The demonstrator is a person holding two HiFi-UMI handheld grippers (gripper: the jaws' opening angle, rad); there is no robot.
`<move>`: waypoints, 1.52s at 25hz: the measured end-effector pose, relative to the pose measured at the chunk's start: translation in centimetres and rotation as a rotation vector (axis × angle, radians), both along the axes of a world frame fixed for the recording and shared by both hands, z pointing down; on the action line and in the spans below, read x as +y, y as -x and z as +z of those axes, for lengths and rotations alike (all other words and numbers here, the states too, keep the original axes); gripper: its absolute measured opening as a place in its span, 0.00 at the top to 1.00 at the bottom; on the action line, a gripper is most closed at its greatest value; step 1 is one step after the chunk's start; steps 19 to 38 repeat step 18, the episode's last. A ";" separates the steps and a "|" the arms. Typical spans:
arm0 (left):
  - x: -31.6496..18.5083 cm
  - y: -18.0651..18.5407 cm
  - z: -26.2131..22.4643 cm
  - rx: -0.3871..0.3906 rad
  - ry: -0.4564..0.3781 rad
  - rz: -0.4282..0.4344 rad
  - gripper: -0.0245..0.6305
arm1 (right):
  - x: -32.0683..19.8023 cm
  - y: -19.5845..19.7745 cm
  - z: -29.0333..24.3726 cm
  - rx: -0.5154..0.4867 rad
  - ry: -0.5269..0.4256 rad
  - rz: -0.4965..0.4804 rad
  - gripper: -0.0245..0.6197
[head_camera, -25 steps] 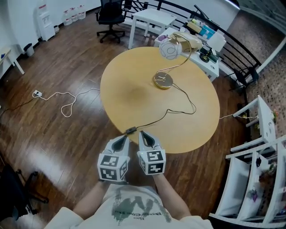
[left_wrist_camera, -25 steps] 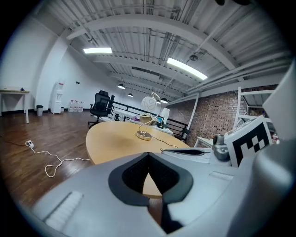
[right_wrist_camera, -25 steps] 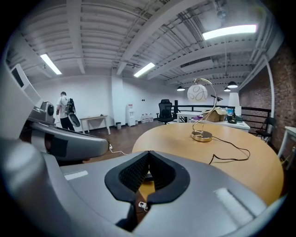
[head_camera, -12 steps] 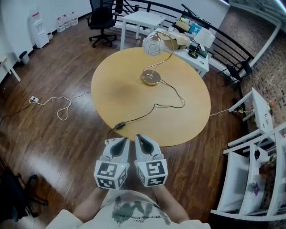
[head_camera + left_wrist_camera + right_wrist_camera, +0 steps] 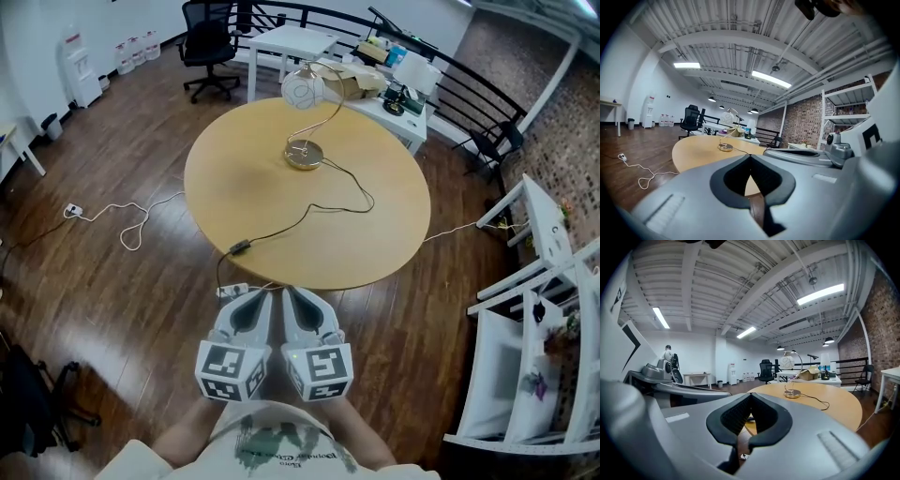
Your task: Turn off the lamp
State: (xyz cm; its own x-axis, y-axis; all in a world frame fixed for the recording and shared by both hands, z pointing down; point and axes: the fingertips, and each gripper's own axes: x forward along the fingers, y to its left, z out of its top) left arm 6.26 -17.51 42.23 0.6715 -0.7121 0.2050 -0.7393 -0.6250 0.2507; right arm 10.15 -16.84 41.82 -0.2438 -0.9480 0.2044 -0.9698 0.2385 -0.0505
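Both claws are shut, tips together, nothing between them. Left claw (image 5: 253, 300) and right claw (image 5: 300, 298) sit side by side, nearly touching, over the floor just short of the table's (image 5: 394, 234) near edge. Neither touches anything.

Lamp (image 5: 305, 157) stands near the table's far edge, base flat, with the globe shade (image 5: 302, 91) arched above it. Cord (image 5: 371, 200) snakes from the base across the top to the inline switch (image 5: 240, 247), which lies right at the near-left edge. From there the cord drops to a white plug block (image 5: 232, 290) on the floor, just beside my left claw's tip.

Lit or dark: can't tell. Room lights are bright, and the globe reads plain white in the head view and both gripper views.

Step, my read: ambiguous. Closed claws held off the table fit a run-in toward the switch with the lamp burning. They fit equally a pull-back with the switch already thrown. Frames don't settle it, so I won't call a move.

What any press on that switch would demand, as I judge it:
- One closed tip brought down square on a small button.
- The switch body is light and sits on loose cord at the very edge, so a sideways push would likely skid it or tip it off.
- The other claw may need to pin the cord.
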 end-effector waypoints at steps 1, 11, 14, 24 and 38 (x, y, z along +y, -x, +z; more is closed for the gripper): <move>0.5 -0.2 -0.1 -0.001 -0.004 -0.001 0.97 | 0.5 -0.2 -0.1 -0.005 -0.002 0.001 0.96; 3.6 -0.5 -1.3 -0.005 -0.028 -0.013 0.97 | 3.8 -0.8 -1.1 -0.001 -0.024 -0.001 0.96; 4.3 -0.9 -1.6 -0.007 -0.033 -0.009 0.97 | 4.6 -1.2 -1.2 0.001 -0.029 -0.002 0.96; 5.2 -1.7 -1.9 -0.008 -0.034 -0.003 0.97 | 5.6 -1.9 -1.4 -0.012 -0.026 0.007 0.96; 5.2 -1.7 -1.9 -0.008 -0.034 -0.003 0.97 | 5.6 -1.9 -1.4 -0.012 -0.026 0.007 0.96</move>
